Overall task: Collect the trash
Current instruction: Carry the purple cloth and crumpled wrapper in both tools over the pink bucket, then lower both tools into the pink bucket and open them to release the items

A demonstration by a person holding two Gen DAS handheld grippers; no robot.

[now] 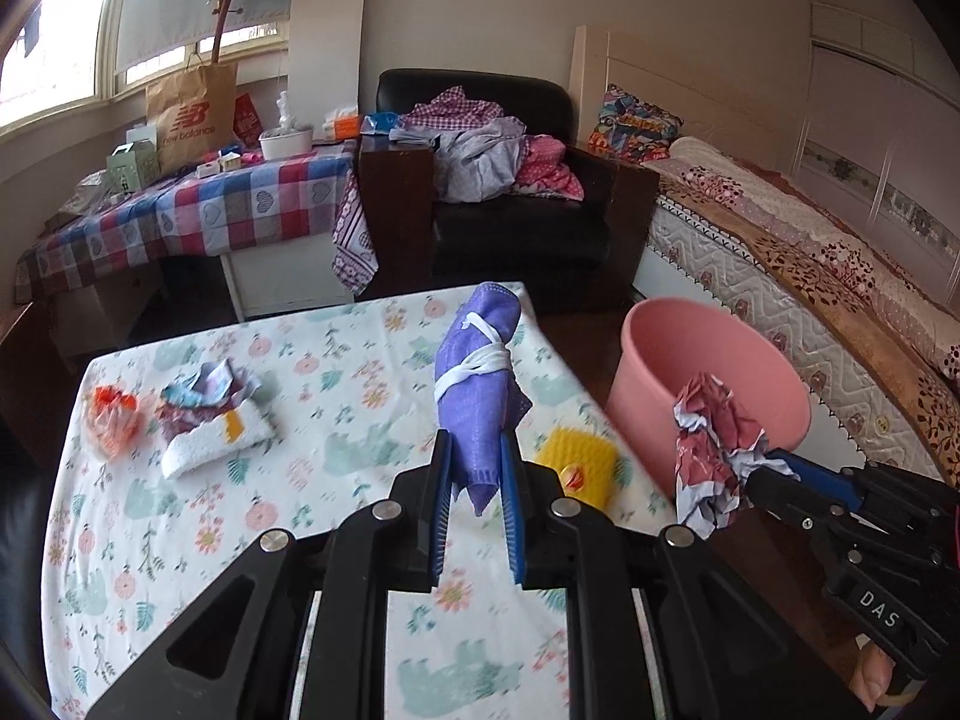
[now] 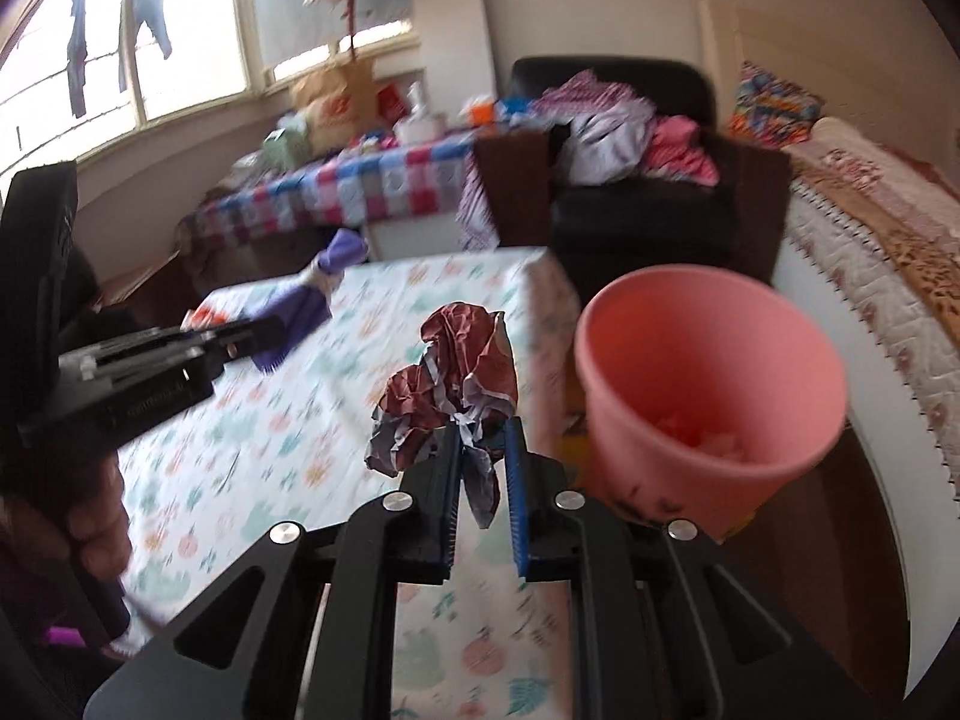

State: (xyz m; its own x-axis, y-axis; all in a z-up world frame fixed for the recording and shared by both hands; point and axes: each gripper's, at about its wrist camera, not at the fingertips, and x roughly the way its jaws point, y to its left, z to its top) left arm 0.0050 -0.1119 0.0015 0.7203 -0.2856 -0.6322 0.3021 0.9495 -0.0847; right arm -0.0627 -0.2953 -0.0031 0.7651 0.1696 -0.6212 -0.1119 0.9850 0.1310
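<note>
My left gripper [image 1: 475, 450] is shut on a purple face mask [image 1: 477, 384] rolled up and tied with its white straps, held above the floral tablecloth [image 1: 240, 540]. My right gripper [image 2: 483, 444] is shut on a crumpled red-and-white paper wad [image 2: 453, 378], lifted over the table's right side beside the pink bin [image 2: 708, 384]. In the left wrist view that wad [image 1: 714, 450] hangs in front of the pink bin [image 1: 708, 372]. The bin stands on the floor right of the table and holds some pale scraps.
On the table lie an orange wrapper [image 1: 111, 420], a white sweatband with crumpled paper on it [image 1: 210, 420] and a yellow scrubber [image 1: 579, 462]. Behind stand a black armchair [image 1: 540, 222] with clothes, a checkered table [image 1: 198, 210] and a bed [image 1: 810, 276].
</note>
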